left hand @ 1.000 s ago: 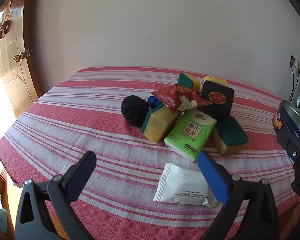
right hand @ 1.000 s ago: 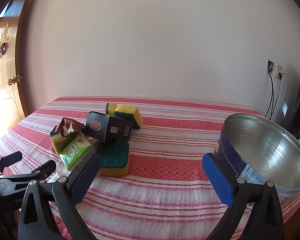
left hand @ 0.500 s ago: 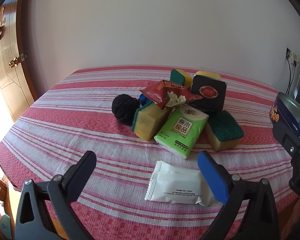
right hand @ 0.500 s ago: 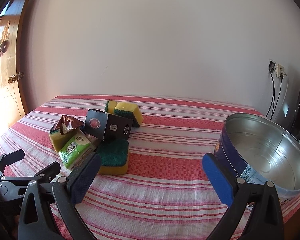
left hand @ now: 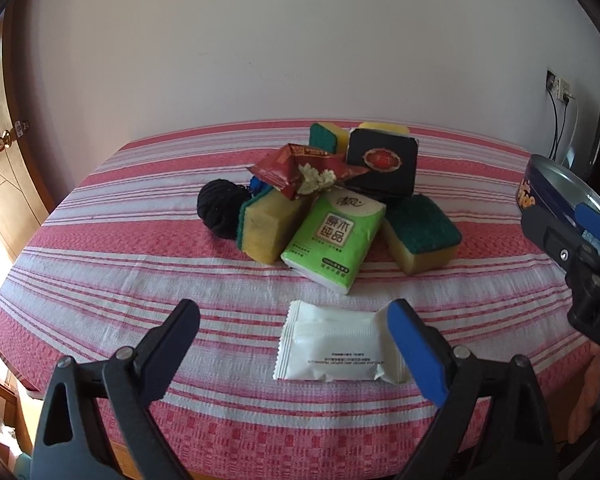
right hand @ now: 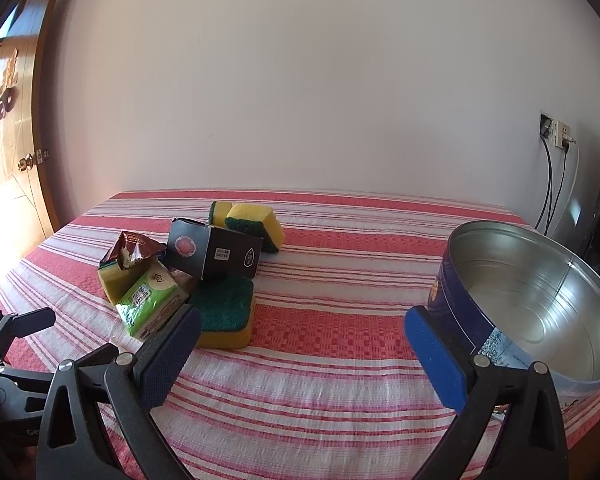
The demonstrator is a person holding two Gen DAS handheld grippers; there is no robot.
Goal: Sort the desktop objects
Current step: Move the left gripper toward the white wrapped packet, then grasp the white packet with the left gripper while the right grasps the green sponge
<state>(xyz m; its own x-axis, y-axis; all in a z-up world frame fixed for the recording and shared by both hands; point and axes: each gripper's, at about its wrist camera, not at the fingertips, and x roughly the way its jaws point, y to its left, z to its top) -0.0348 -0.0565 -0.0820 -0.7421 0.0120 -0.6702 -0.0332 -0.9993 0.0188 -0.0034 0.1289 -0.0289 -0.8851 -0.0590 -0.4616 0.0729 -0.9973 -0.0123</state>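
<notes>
A pile sits mid-table: a green tissue pack (left hand: 334, 236), a black box (left hand: 382, 166), a red snack bag (left hand: 300, 168), a black yarn ball (left hand: 218, 208) and several yellow-green sponges (left hand: 420, 236). A white packet (left hand: 332, 346) lies alone in front, between the tips of my open, empty left gripper (left hand: 296, 346). My right gripper (right hand: 302, 354) is open and empty above bare cloth, between the pile (right hand: 216, 258) and a round metal tin (right hand: 532, 308) at the right. The tin also shows at the right edge of the left wrist view (left hand: 556, 188).
The table wears a red and white striped cloth (right hand: 340, 248). A white wall stands behind it. A wooden door (right hand: 16, 160) is at the left. Wall sockets with cables (right hand: 556, 176) and a dark screen edge are at the right.
My left gripper has shifted left and drawn closer to the white packet, which now lies between its tips. My right gripper has barely moved. Both stay open.
</notes>
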